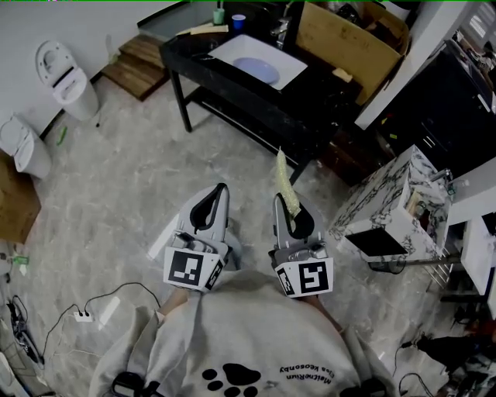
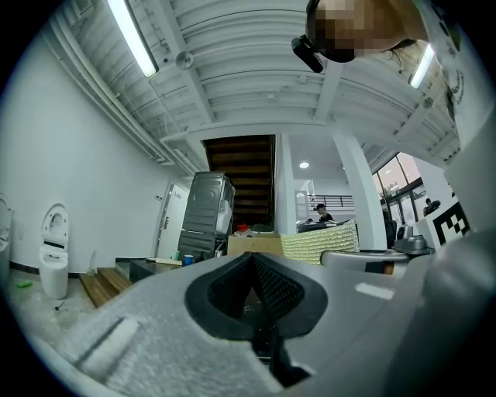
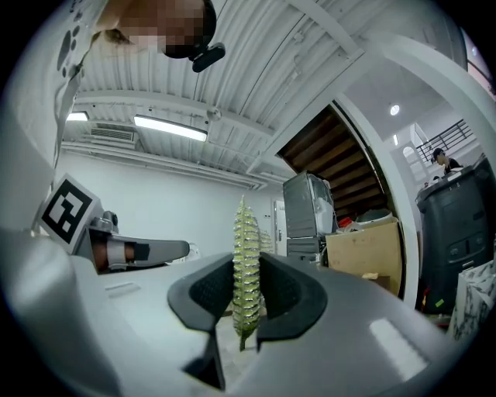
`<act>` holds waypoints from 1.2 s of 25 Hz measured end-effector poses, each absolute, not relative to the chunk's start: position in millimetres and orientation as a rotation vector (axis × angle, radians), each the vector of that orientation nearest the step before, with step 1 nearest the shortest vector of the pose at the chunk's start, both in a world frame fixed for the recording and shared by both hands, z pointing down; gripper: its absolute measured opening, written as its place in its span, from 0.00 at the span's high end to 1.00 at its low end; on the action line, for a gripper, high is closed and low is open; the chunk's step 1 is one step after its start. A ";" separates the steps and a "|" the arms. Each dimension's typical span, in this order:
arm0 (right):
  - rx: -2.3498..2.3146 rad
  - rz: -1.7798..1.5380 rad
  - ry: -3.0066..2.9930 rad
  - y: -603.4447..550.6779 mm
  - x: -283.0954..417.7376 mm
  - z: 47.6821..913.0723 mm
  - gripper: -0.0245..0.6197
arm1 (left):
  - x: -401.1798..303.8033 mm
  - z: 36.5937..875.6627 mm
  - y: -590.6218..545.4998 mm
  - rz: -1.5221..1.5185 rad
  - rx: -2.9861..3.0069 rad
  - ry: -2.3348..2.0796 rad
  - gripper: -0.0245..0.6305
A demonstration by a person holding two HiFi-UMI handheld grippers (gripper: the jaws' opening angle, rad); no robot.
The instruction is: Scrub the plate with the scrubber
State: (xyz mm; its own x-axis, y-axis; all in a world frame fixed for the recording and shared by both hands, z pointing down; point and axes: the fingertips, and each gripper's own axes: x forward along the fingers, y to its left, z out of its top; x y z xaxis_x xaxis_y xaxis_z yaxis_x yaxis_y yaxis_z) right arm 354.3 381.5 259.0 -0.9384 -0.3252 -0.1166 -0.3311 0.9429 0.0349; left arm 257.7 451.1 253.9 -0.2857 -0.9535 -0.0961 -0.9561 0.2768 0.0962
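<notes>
Marbled floor below me, and up ahead a black surface (image 1: pixel 225 84) with a white basin (image 1: pixel 294 71) set on it. The plate (image 1: pixel 256 70) lies flat in that basin, pale blue. A blue cup (image 1: pixel 239 21) stands just behind the plate, and a cardboard box (image 1: pixel 349 46) sits to the plate's right.

Both tongs are well short of the plate, out over open floor and pointing roughly toward it. The left tongs (image 1: pixel 218 194) are shut tight with nothing between them; its own view shows the pads meeting on empty air. The right tongs (image 1: pixel 283 203) are clamped on the scrubber (image 1: pixel 286 182), a thin yellow-green pad held edge-on, sticking out past the tips toward the plate.

So where are we? By my reading, only the pick-up is done: scrubber in hand, plate untouched and nowhere near it. All the real work is left. I need to close the gap to the plate and bring the pad down flat onto its face rather than edge-first. Probably I steady the rim with the empty left tongs, then rub. I can't tell from here whether the plate is wet or soiled.
</notes>
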 end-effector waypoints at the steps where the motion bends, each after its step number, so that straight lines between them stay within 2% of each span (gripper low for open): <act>1: -0.507 0.084 2.986 373.0 343.2 257.5 0.85 | 247.3 251.8 442.3 0.208 -1.868 2.484 0.96; 14: -0.623 0.109 2.977 272.2 210.4 253.3 0.85 | 105.3 247.1 333.1 0.201 -1.970 2.398 0.96; 30: -0.710 0.098 3.041 221.2 135.2 274.5 0.85 | 27.1 280.4 283.5 0.232 -2.083 2.420 0.96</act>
